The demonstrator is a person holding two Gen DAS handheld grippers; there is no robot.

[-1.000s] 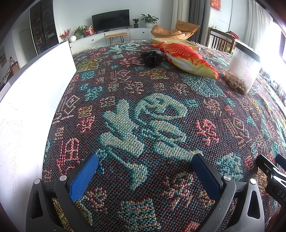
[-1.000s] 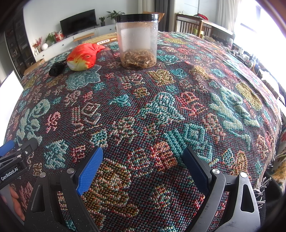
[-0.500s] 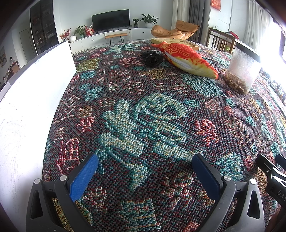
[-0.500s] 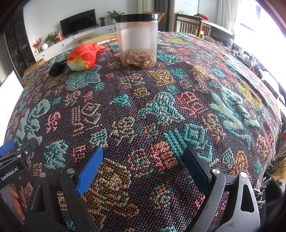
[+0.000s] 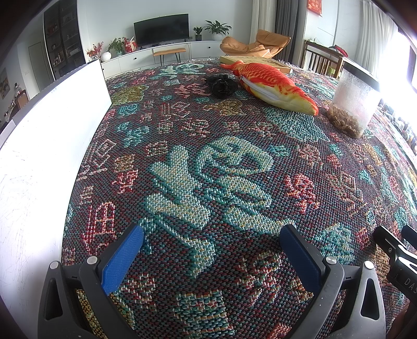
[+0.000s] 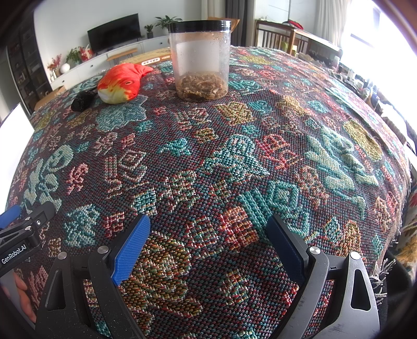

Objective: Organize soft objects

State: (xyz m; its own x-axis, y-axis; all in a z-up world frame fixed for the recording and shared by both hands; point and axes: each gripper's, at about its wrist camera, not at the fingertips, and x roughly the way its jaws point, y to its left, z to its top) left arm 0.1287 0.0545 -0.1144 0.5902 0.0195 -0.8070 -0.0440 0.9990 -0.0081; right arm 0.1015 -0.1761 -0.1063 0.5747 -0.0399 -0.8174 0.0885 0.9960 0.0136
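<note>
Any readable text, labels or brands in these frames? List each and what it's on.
"GenRobot.AI": white print on the left tool body, right wrist view.
"DAS": cut off at the frame edge, on the right tool body, left wrist view.
Flat box behind the fish plush: printed marks, too small to read.
Red wall hanging: unreadable.

Cloth [image 5: 221,182] ahead bare; white board [image 5: 52,135] walls left; jar [image 6: 199,60] far.

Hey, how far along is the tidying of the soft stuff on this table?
Nothing looks done. The fish plush and the black soft bundle lie at the table's far side, near the clear jar. Nothing is in hand: the left gripper and right gripper are open and empty. All the picking up remains.
</note>
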